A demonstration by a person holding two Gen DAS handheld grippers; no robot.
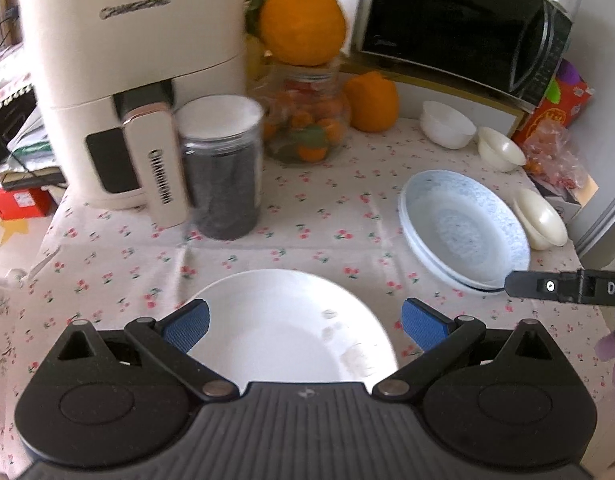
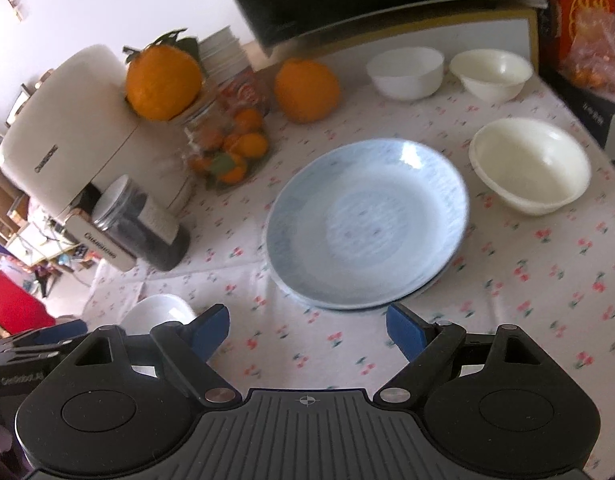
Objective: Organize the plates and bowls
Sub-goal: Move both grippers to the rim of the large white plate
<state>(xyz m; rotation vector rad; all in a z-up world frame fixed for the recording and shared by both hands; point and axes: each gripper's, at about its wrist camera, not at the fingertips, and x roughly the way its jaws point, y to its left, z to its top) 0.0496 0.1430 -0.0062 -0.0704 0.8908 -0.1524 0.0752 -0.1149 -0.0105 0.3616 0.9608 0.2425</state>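
A white plate (image 1: 283,320) lies on the floral tablecloth right under my open left gripper (image 1: 305,322), between its blue pads. Two stacked light blue plates (image 1: 463,224) lie to the right and also show in the right wrist view (image 2: 367,224), just ahead of my open, empty right gripper (image 2: 307,330). A white bowl (image 2: 405,72) and a cream bowl (image 2: 491,74) stand at the back. Another cream bowl (image 2: 531,170) stands right of the blue plates. The white plate (image 2: 159,312) shows partly behind the left finger.
A cream air fryer (image 1: 127,80) and a dark jar (image 1: 221,168) stand at the left. A glass jar of oranges (image 1: 307,120) with a big orange on top, a second orange (image 1: 371,100), and a microwave (image 1: 459,24) stand at the back. The table edge (image 1: 47,240) is at the left.
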